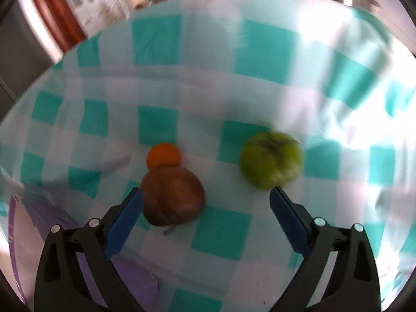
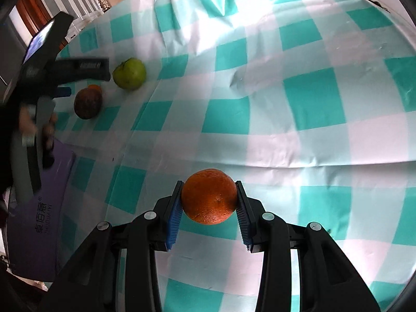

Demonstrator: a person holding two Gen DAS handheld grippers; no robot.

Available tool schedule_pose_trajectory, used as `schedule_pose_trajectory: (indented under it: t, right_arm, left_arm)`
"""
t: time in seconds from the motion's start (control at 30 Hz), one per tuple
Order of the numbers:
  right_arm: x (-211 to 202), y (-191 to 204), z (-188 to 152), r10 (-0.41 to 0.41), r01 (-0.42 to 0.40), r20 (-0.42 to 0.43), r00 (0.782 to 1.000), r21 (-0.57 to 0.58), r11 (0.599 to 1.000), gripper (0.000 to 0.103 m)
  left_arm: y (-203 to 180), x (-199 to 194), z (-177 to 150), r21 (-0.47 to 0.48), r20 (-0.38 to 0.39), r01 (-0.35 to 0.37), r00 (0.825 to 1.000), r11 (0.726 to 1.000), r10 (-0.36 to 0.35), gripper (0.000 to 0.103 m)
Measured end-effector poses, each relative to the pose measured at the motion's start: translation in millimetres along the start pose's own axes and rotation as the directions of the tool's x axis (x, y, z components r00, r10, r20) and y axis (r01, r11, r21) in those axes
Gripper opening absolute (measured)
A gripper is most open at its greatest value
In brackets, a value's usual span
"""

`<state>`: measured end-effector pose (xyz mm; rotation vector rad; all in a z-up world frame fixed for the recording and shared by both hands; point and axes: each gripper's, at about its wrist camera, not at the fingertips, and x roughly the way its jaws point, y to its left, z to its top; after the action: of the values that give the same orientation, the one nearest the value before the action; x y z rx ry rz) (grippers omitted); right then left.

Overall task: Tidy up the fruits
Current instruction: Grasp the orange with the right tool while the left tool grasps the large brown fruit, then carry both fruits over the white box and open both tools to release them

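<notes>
Your right tongs [image 2: 209,202] pinch a round, dimpled orange [image 2: 209,196]; your left tongs [image 1: 205,197] hang spread over the checked cloth [image 1: 260,52], near a smooth green apple [image 1: 271,160].

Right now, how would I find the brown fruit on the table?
Find the checked tablecloth, then the purple box at its edge. Just beyond it sit three fruits together. The brown fruit is the darkest, touching a small orange one, with the green apple apart.

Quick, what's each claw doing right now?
Left gripper: open, holding nothing, over the brown fruit.
Right gripper: closed on an orange.
</notes>
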<state>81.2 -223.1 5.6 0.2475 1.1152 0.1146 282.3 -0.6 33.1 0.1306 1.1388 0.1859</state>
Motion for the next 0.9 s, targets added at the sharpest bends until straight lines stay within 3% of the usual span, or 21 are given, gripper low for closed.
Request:
schedule_pose_trajectory:
  t: [0.07,0.13,0.27,0.3,0.33,0.4,0.57,0.63,0.8,0.9]
  right_arm:
    - [0,5,1,0.006,-0.006,0.001,1.0,-0.012,1.0,0.038]
    - [-2,9,2,0.008,-0.008,0.004,1.0,-0.025,1.0,0.038]
    - [-7,11,2,0.005,-0.004,0.009,1.0,-0.03,1.0,0.038]
    - [-9,11,2,0.004,-0.003,0.009,1.0,-0.032,0.999,0.038]
    - [-11,10,2,0.002,-0.002,0.01,1.0,-0.035,0.999,0.038]
    - [-15,8,2,-0.002,0.003,0.014,1.0,-0.038,0.999,0.038]
    - [-28,0,0,-0.009,0.01,0.03,1.0,-0.041,0.999,0.039]
    - [-32,-2,-1,-0.002,0.004,0.035,0.999,-0.047,0.999,0.039]
    - [-36,-8,-6,0.023,-0.021,0.029,0.999,-0.062,0.998,0.039]
    - [-34,-10,-9,0.028,-0.027,0.019,0.999,-0.086,0.996,0.039]
  left_arm:
    - [11,11,9,-0.035,-0.035,-0.017,0.999,0.999,0.015,0.098]
    - [25,30,17,-0.087,-0.104,0.005,0.994,0.996,-0.014,0.098]
    - [44,67,20,-0.182,-0.235,0.039,0.968,0.982,-0.082,0.096]
    - [48,73,19,-0.207,-0.243,0.065,0.963,0.976,-0.115,0.084]
    - [51,76,18,-0.22,-0.242,0.085,0.96,0.972,-0.139,0.066]
    - [54,74,16,-0.224,-0.205,0.109,0.966,0.968,-0.156,0.065]
    - [44,54,5,-0.195,-0.132,0.228,0.958,0.954,-0.256,0.065]
    - [32,39,-2,-0.131,-0.117,0.262,0.954,0.956,-0.277,0.065]
    - [4,-24,-40,-0.024,-0.024,0.417,0.908,0.908,-0.418,0.065]
    - [-10,-57,-74,0.051,-0.017,0.468,0.884,0.882,-0.468,0.065]
